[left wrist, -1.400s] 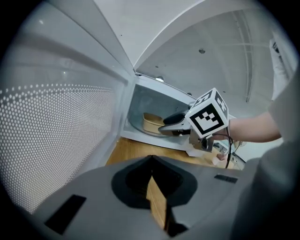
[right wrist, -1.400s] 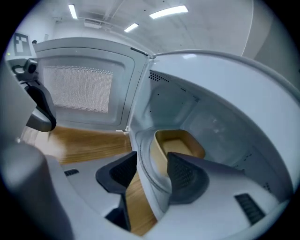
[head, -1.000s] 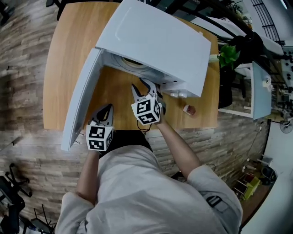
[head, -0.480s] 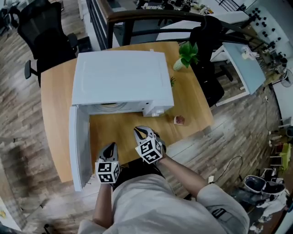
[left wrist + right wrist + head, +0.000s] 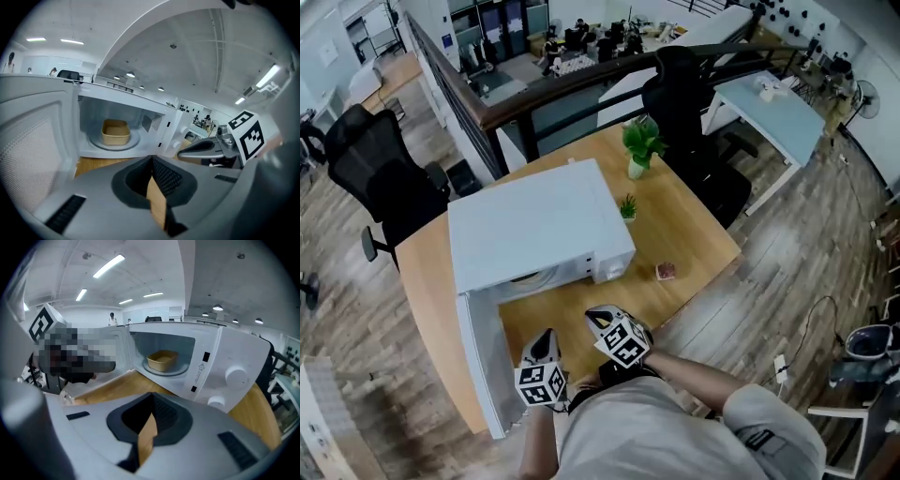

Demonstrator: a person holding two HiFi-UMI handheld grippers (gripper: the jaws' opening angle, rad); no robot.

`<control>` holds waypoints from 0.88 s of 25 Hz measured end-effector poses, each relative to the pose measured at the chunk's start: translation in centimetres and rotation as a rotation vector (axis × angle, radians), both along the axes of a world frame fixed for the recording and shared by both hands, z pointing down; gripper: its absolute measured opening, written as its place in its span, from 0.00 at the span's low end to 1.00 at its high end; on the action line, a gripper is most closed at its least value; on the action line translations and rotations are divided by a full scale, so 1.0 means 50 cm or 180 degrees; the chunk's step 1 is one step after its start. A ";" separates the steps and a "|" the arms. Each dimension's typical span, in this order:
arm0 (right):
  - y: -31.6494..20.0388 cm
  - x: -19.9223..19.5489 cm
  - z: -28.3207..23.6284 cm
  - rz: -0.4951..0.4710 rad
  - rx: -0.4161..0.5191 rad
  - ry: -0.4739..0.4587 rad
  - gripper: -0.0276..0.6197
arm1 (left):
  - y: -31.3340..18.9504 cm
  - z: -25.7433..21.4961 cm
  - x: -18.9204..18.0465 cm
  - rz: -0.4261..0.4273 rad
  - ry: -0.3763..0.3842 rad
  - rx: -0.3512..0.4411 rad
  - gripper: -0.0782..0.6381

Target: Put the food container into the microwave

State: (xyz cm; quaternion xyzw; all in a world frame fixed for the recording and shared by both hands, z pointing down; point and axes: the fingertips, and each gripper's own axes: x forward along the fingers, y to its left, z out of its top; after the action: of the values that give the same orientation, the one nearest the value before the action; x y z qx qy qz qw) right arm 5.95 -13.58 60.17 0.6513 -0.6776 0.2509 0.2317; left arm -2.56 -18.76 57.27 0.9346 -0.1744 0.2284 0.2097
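The white microwave (image 5: 534,230) stands on the wooden table (image 5: 694,239) with its door (image 5: 483,361) swung open to the left. Inside, a tan food container (image 5: 116,132) sits on the turntable, also seen in the right gripper view (image 5: 162,360). Both grippers are back from the opening, near the table's front edge. My left gripper (image 5: 546,337) is shut and holds nothing; its tips (image 5: 152,158) meet. My right gripper (image 5: 596,315) has just been closing and is now shut with nothing between its jaws (image 5: 152,407).
A small reddish object (image 5: 666,271) lies on the table right of the microwave. Two potted plants (image 5: 640,145) (image 5: 628,206) stand behind it. Black office chairs (image 5: 380,173) (image 5: 684,103) flank the table's far side. The microwave's knobs (image 5: 236,376) face me.
Both grippers have drawn back from the microwave's mouth toward the table's front edge. The right jaws, open a second ago, have closed. The head view has pulled back and shows more of the room.
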 end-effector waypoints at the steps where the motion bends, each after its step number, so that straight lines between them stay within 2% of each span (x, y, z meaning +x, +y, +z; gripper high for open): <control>1: 0.002 -0.004 -0.004 -0.0019 0.0001 -0.0058 0.05 | 0.002 -0.001 0.005 -0.0012 0.0030 -0.0038 0.13; 3: -0.001 -0.005 -0.018 -0.0037 0.0048 -0.0087 0.05 | -0.003 -0.008 0.016 -0.0027 0.0079 -0.0056 0.13; 6: -0.019 -0.008 -0.051 -0.0043 0.0217 -0.0090 0.05 | -0.024 -0.035 0.023 -0.0057 0.0121 0.0056 0.13; 8: -0.033 -0.011 -0.080 -0.0022 0.0372 -0.0091 0.05 | -0.039 -0.058 0.023 -0.0092 0.0160 0.0129 0.13; 12: -0.063 -0.003 -0.151 0.0046 0.0722 0.0087 0.05 | -0.060 -0.103 0.034 -0.0106 0.0284 0.0252 0.13; 15: -0.081 0.001 -0.208 0.0077 0.0952 0.0043 0.05 | -0.069 -0.139 0.041 -0.0138 0.0384 0.0319 0.13; 22: -0.092 0.044 -0.362 0.0198 0.1465 0.0210 0.05 | -0.088 -0.279 0.051 -0.0217 0.0845 0.0547 0.13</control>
State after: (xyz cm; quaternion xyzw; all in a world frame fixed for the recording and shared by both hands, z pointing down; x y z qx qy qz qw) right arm 8.15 -18.19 42.05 0.7154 -0.6886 0.0754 0.0914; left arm -0.02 -23.18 43.33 0.9646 -0.1957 0.0798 0.1578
